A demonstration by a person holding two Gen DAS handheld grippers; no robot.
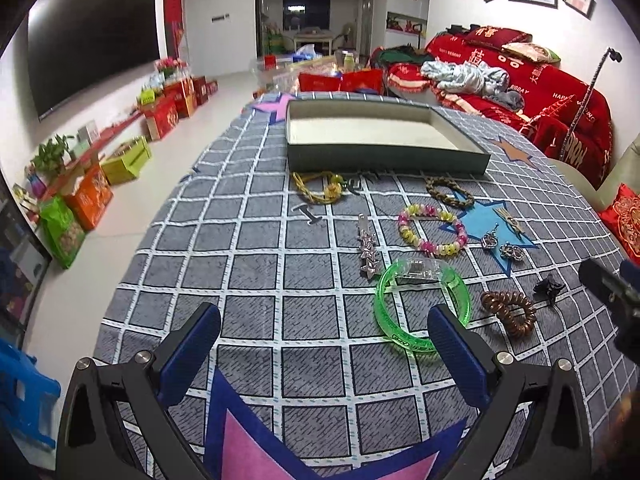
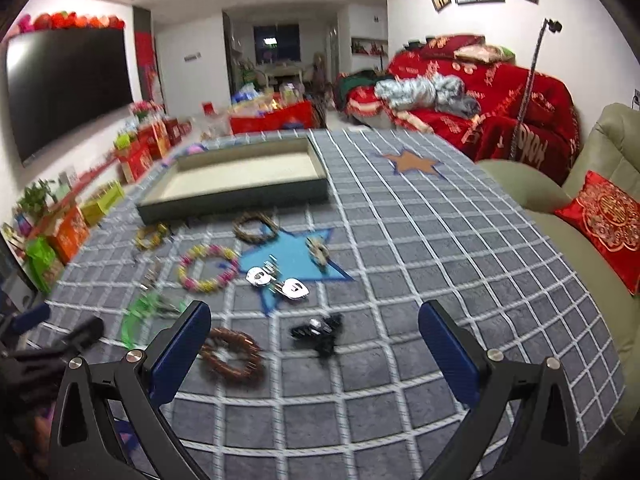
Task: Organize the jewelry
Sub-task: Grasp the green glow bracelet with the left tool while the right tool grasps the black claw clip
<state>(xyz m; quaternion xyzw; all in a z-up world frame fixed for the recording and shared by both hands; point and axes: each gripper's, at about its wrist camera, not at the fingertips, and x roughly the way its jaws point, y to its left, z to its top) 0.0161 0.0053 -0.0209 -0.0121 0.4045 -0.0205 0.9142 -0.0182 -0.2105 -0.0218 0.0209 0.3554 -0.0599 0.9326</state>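
Observation:
Jewelry lies scattered on the grey checked tablecloth in front of an empty shallow green box (image 1: 384, 158) (image 2: 236, 204). I see a green bangle (image 1: 420, 304) (image 2: 140, 316), a pink-yellow bead bracelet (image 1: 432, 229) (image 2: 206, 268), a copper spiral hair tie (image 1: 510, 312) (image 2: 232, 354), a black claw clip (image 1: 548, 288) (image 2: 318, 330), silver earrings (image 1: 502, 246) (image 2: 278, 282), a star hair clip (image 1: 367, 250), a braided bracelet (image 1: 448, 194) (image 2: 256, 228) and a yellow bracelet (image 1: 320, 188) (image 2: 150, 236). My left gripper (image 1: 324, 332) is open, just short of the green bangle. My right gripper (image 2: 316, 330) is open, with the black clip ahead between its fingers.
A red-covered sofa (image 1: 540, 80) and a green armchair with a red cushion (image 2: 608, 220) stand to the right. Boxes (image 1: 160, 116) line the left wall under a TV (image 1: 92, 36). A blue stool (image 1: 20, 396) sits at lower left. The right view is motion-blurred.

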